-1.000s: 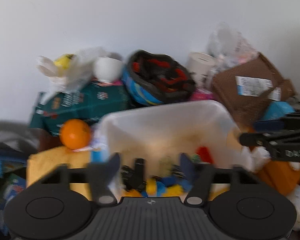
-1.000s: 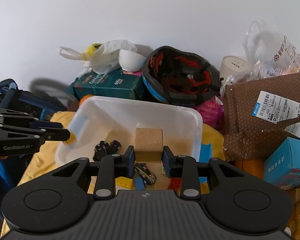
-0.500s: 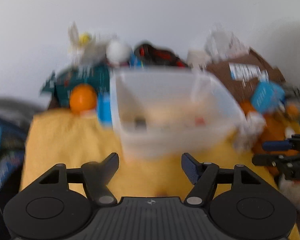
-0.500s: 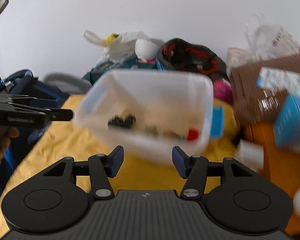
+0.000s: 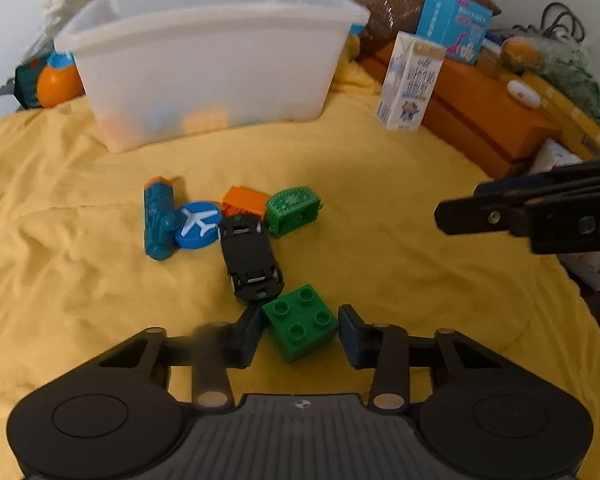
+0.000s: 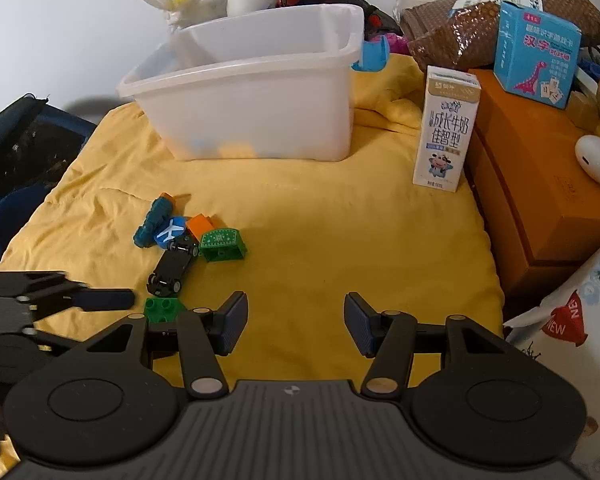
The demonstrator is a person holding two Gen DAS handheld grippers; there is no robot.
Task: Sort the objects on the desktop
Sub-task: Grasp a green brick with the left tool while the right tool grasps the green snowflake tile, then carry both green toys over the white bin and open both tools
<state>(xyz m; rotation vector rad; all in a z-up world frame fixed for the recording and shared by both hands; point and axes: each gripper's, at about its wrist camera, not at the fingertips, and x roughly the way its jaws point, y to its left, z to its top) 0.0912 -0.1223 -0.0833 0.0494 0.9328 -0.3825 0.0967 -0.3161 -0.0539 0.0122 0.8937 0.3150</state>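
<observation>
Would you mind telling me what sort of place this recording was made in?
Probably a home, on a cluttered surface against a wall. A yellow cloth carries small toys such as a green brick and a black toy car, with a milk carton nearby.

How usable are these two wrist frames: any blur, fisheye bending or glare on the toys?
Left wrist view: toys sharp, the green brick crisp, but the left finger of the left gripper is smeared; the bin is soft and bowed by the fisheye. Right wrist view: sharp throughout, milk carton print legible, corners vignetted, no glare, even soft light.
</observation>
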